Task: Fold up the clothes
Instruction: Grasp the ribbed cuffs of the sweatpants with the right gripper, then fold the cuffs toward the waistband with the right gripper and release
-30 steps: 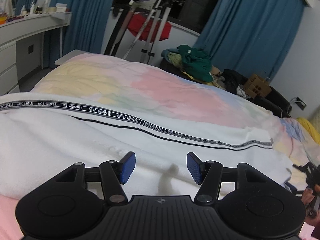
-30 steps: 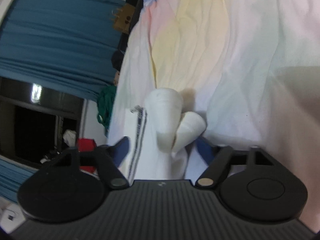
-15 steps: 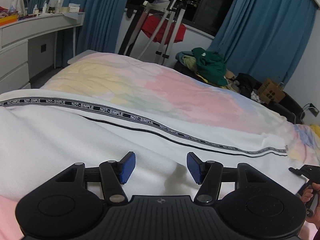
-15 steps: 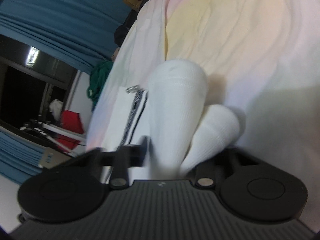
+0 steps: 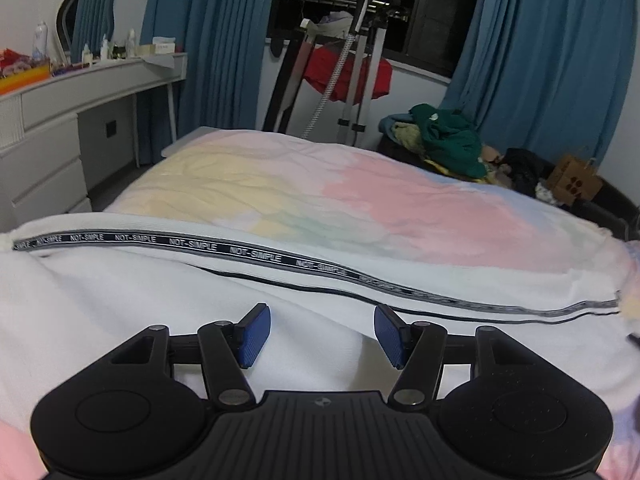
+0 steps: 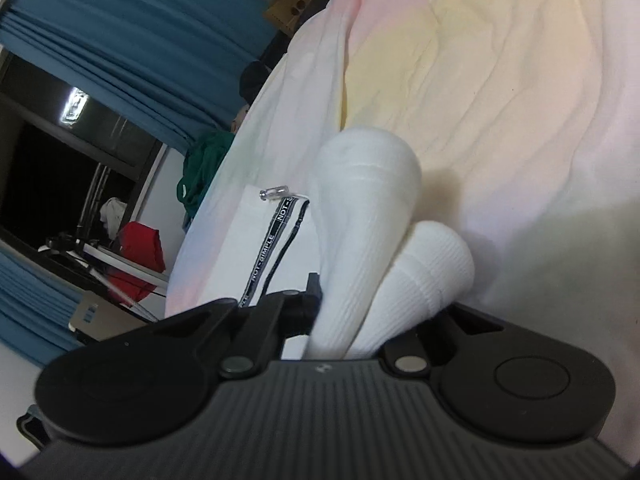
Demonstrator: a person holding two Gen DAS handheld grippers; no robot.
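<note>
Between the right hand-held gripper's closed jaws bunches the white garment.

White ribbed-knit cloth garment: soft, matt.
Black woven trim tape: printed lettering.
Pastel cotton bed cover: matt, creased.
Black plastic left tool: matt; blue pads textured.

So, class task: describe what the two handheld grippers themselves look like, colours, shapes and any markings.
Both have matte black bodies with ribbed tops, a small round logo and two round side discs. The left gripper has black linkage fingers with silver pivot pins and blue textured pads. The right gripper looks alike; its pads are hidden.
</note>
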